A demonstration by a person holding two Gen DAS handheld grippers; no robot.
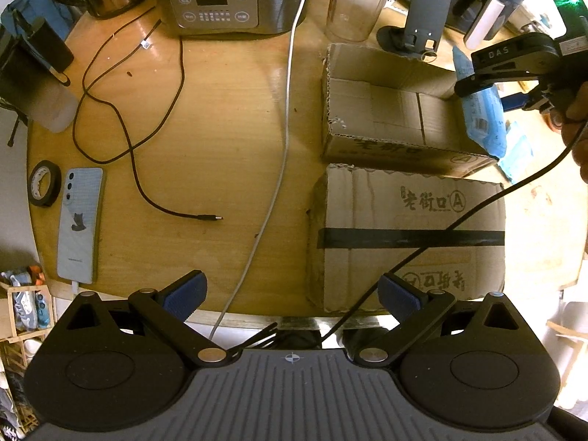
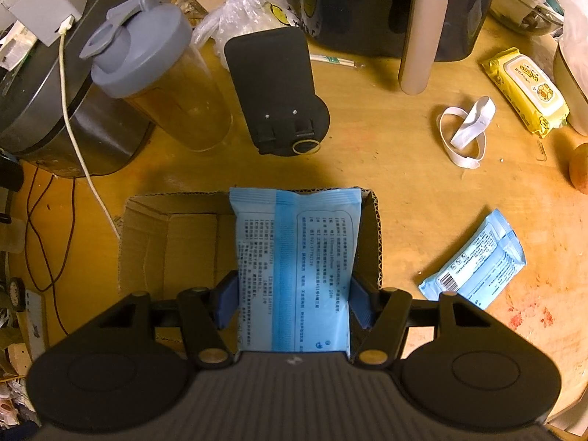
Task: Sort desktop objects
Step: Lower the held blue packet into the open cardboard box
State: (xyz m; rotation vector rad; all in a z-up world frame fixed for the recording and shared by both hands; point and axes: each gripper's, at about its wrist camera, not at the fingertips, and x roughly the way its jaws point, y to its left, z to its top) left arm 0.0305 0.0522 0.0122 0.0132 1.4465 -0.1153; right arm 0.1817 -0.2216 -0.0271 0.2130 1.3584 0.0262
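Note:
My right gripper (image 2: 294, 303) is shut on a light blue wipes pack (image 2: 294, 228), its blue pads pressing the pack's two long sides. The pack hangs over the right half of an open cardboard box (image 2: 172, 242). A second blue pack (image 2: 474, 261) lies flat on the table to the right of the box. In the left wrist view the right gripper (image 1: 468, 73) shows at the upper right with the pack (image 1: 481, 117) over the open box (image 1: 397, 110). My left gripper (image 1: 293, 294) stands open over the table's near edge, holding nothing.
A phone (image 1: 79, 224), tape roll (image 1: 44, 183), black cable (image 1: 147, 147) and white cable (image 1: 283, 128) lie left of the boxes. A taped cardboard piece (image 1: 404, 231) sits nearer. Yellow wipes (image 2: 525, 92), white band (image 2: 466, 132), phone stand (image 2: 275, 92), shaker bottle (image 2: 158, 73) and appliances crowd the far side.

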